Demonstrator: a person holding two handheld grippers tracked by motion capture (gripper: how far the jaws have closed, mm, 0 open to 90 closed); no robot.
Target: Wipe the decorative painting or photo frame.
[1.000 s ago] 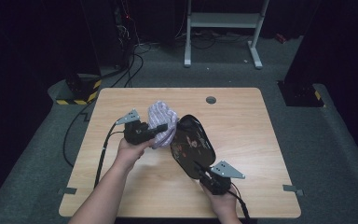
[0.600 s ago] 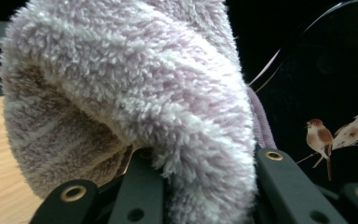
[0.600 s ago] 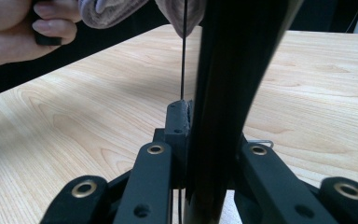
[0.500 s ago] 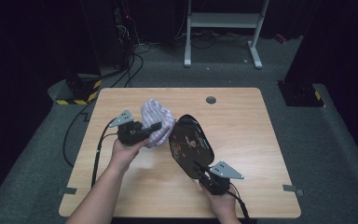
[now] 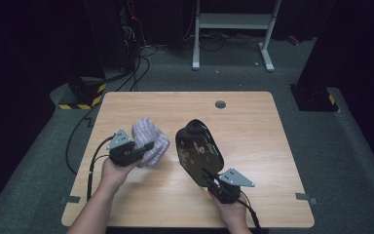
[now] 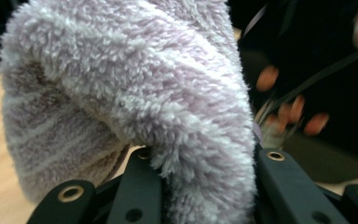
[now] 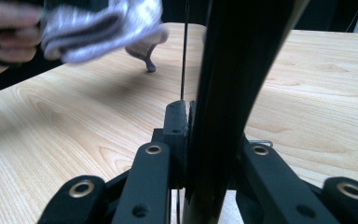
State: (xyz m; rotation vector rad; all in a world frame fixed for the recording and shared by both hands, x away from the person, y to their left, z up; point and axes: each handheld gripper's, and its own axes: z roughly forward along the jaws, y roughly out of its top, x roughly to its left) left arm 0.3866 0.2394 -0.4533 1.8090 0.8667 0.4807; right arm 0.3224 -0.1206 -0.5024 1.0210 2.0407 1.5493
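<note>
Fingers point(image 6: 279, 186) of my left gripper point(image 5: 143, 148) are clenched on a fluffy lilac cloth point(image 5: 148, 141), which bulges up between them in the left gripper view; I hold it over the left half of the worktop point(image 5: 253, 122), apart from the tray. Next to the right, a black lacquered tray point(image 5: 199, 151) with a floral pattern stands tilted on edge near the worktop's middle. My right gripper point(image 5: 209, 178) grasps that tray by its near rim, the fingers point(image 7: 149, 177) pressing either side of the thin black edge in the right gripper view.
</note>
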